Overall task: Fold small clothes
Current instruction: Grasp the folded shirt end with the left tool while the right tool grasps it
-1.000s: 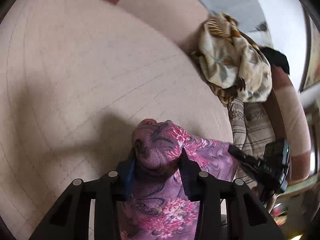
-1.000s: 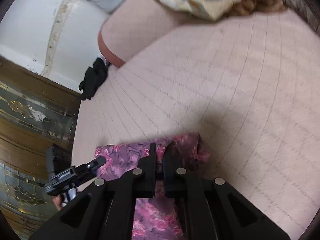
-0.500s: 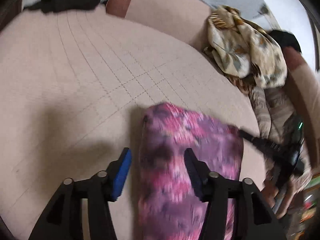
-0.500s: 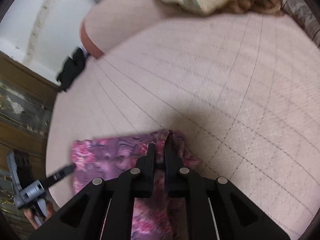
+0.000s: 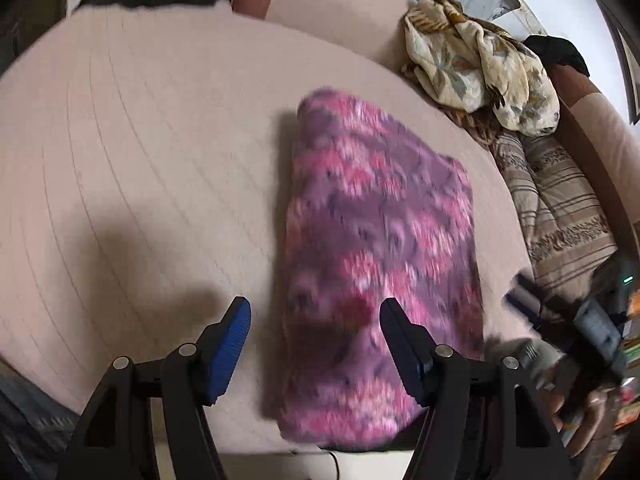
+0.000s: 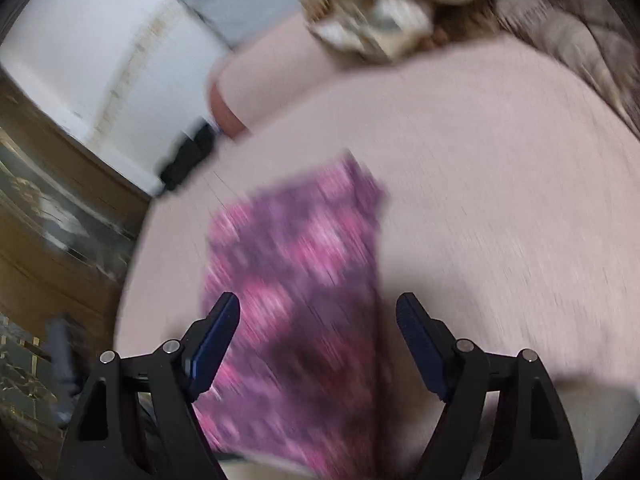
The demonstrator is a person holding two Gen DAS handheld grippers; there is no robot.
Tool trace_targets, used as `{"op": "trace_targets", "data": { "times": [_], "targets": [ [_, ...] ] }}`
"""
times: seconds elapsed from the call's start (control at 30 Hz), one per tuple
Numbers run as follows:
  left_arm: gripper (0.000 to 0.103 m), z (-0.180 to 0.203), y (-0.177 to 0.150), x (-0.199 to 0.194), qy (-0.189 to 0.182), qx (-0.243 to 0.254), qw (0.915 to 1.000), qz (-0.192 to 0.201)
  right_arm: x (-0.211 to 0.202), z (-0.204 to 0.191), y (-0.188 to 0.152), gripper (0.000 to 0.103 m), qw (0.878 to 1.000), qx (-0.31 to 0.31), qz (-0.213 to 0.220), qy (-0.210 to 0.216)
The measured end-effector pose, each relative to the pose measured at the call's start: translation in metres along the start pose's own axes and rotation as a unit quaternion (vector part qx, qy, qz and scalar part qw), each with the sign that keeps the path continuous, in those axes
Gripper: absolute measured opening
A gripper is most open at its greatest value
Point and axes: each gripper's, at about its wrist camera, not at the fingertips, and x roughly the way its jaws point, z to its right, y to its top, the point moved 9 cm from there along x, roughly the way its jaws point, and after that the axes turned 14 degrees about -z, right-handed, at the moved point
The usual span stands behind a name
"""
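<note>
garment: purple-pink floral cloth point(image 5: 380, 248) is lying folded flat on the sofa seat point(image 5: 140, 160), off both tongs.
left tongs point(image 5: 316, 320): standing wide, just been opening, empty.
right tongs point(image 6: 318, 320): standing wide, just been opening, empty; view blurred, probably clear of the cloth.
room: open seat running toward 9 o'clock; clothes pile point(image 5: 476, 60) crowding 1 o'clock; seat's front edge sitting close at 6 o'clock.

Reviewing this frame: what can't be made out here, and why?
- Purple floral garment: its print and fold lines are smeared by motion blur in both wrist views, and its near edge is hidden behind the left tongs.
- Beige floral cloth pile: blurred and cut off by the top edge in the right wrist view.
</note>
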Motion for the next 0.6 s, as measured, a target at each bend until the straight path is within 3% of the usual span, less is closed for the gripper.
{"op": "trace_targets", "data": {
  "times": [0.03, 0.17, 0.33, 0.37, 0.4, 0.43, 0.47, 0.5, 0.53, 0.57, 0.6],
  "targets": [
    [0.071, -0.001, -0.006, 0.002, -0.006, -0.003, 1.0, -0.004, 0.008, 0.005, -0.013, 0.08, 1.0, 0.011, -0.026, -0.005],
    [0.071, -0.006, -0.025, 0.013, -0.005, -0.006, 0.9997, -0.023, 0.005, 0.005, -0.025, 0.076, 0.999, 0.005, -0.022, -0.026],
    [0.07, -0.013, -0.038, 0.028, -0.003, -0.003, 0.9993, -0.037, 0.022, 0.01, -0.028, 0.074, 0.996, -0.01, -0.057, -0.075],
    [0.07, -0.012, -0.038, 0.028, -0.001, -0.002, 0.9995, -0.031, 0.03, 0.012, -0.031, 0.067, 0.994, -0.011, -0.075, -0.079],
    [0.069, -0.01, -0.038, 0.028, 0.005, 0.003, 0.9996, -0.029, 0.037, 0.016, -0.033, 0.051, 0.993, -0.004, -0.089, -0.08],
    [0.063, -0.009, -0.039, 0.029, 0.014, 0.009, 0.9995, -0.026, 0.042, 0.019, -0.035, 0.046, 0.992, 0.001, -0.102, -0.072],
    [0.051, -0.008, -0.04, 0.03, 0.024, 0.015, 0.9993, -0.024, 0.042, 0.022, -0.034, 0.042, 0.992, 0.002, -0.103, -0.067],
    [0.043, -0.009, -0.041, 0.031, 0.029, 0.019, 0.9991, -0.025, 0.04, 0.021, -0.035, 0.033, 0.993, 0.002, -0.1, -0.063],
    [0.019, -0.008, -0.043, 0.032, 0.027, 0.023, 0.9989, -0.03, 0.038, 0.02, -0.035, 0.026, 0.994, 0.0, -0.098, -0.057],
    [0.014, -0.004, -0.045, 0.03, 0.019, 0.028, 0.9989, -0.033, 0.035, 0.02, -0.035, 0.009, 0.994, 0.0, -0.091, -0.063],
    [0.013, -0.003, -0.046, 0.027, 0.029, 0.035, 0.9986, -0.028, 0.03, 0.022, -0.036, 0.005, 0.993, 0.0, -0.082, -0.082]
  ]
}}
